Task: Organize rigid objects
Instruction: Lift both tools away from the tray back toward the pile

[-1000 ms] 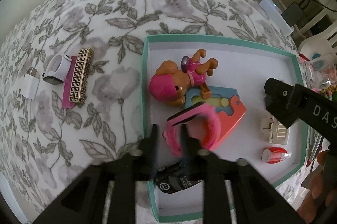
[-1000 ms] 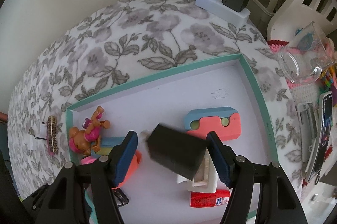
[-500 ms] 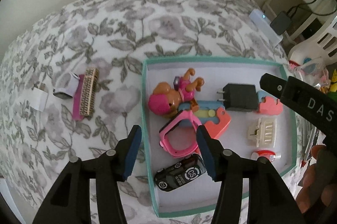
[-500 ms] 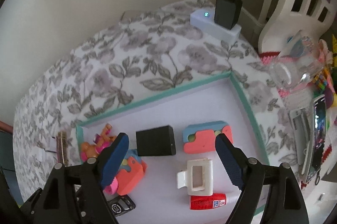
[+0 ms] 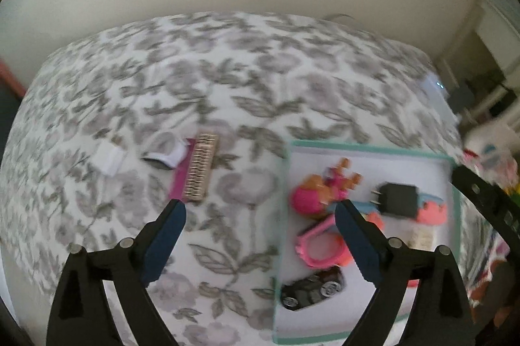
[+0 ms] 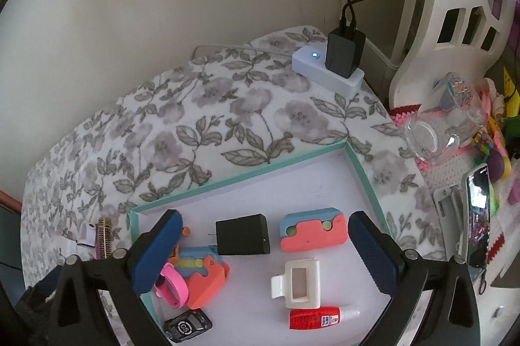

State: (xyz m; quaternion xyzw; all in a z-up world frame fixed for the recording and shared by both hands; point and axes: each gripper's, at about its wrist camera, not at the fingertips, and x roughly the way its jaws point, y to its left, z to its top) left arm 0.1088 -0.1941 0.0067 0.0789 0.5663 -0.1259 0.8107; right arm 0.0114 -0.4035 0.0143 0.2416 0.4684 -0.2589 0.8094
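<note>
Both claws spreading, nothing btwn; gold-patterned clip (image 5: 200, 171) far left of tray (image 5: 282, 216) looks light, stiff—pinch long sides.

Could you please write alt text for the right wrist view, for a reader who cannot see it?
The right gripper, its fingers opening and holding nothing, hangs over a teal-edged tray on a flowered cloth. In the tray lie a black charger, two coral and blue blocks, a white clip, a red tube, a pink band and a black fob.
</note>
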